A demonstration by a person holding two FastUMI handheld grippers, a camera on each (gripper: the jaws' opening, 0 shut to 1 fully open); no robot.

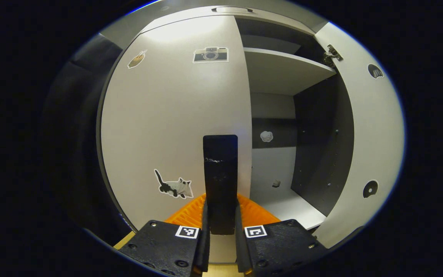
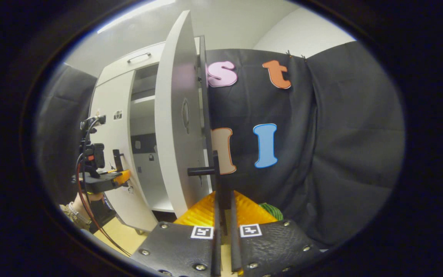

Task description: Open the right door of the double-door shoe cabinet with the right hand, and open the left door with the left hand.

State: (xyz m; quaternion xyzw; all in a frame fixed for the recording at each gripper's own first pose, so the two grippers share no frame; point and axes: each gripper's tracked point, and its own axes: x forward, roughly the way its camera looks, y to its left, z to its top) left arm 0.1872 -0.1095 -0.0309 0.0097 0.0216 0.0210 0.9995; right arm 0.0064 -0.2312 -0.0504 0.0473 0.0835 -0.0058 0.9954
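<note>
The white shoe cabinet (image 1: 283, 73) has its right door (image 1: 371, 127) swung wide open, baring shelves inside. The left door (image 1: 167, 115), with stickers on it, still looks flush with the cabinet front. Its black bar handle (image 1: 220, 169) stands upright between the fingers of my left gripper (image 1: 221, 209), which is shut on it. In the right gripper view the right door (image 2: 177, 127) shows nearly edge-on. My right gripper (image 2: 223, 206) is shut on that door's black handle (image 2: 215, 173). Farther left, the left gripper (image 2: 104, 177) and a hand sit at the left door (image 2: 110, 146).
Black cloth wall (image 2: 321, 154) hangs close behind the open right door. A green object (image 2: 271, 210) lies low beside the right fingers. Wooden floor (image 2: 123, 236) runs below the cabinet. A drawer handle (image 2: 138, 57) sits on the cabinet's top panel.
</note>
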